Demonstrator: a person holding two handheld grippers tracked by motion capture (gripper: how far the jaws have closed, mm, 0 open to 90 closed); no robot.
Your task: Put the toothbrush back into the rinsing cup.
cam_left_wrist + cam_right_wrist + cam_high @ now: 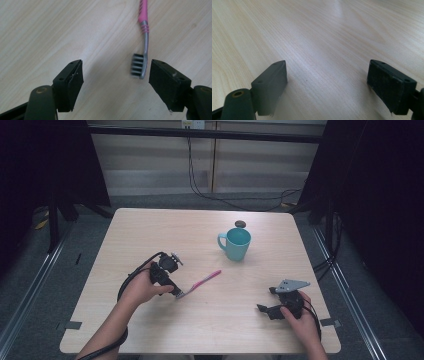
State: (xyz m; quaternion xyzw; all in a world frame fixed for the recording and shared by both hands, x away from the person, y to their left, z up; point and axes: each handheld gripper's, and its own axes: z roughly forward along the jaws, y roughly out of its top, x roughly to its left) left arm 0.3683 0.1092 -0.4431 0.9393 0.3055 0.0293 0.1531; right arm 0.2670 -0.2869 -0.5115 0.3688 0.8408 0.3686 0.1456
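Observation:
A toothbrush [200,283] with a pink handle and grey neck lies flat on the wooden table [150,230]. My left gripper [178,293] sits at its bristle end. In the left gripper view the bristle head [138,65] lies between the wide-apart jaws, close to the right jaw, and neither pad touches it. The left gripper [116,75] is open. A teal mug [236,243] stands upright further back on the table. My right gripper [260,308] rests low at the front right, pointing left; its jaws [327,75] stand open over bare wood.
A small dark round object [240,224] lies just behind the mug. Cables [200,185] run along the floor beyond the table's far edge. Dark stands [55,205] flank the table on both sides.

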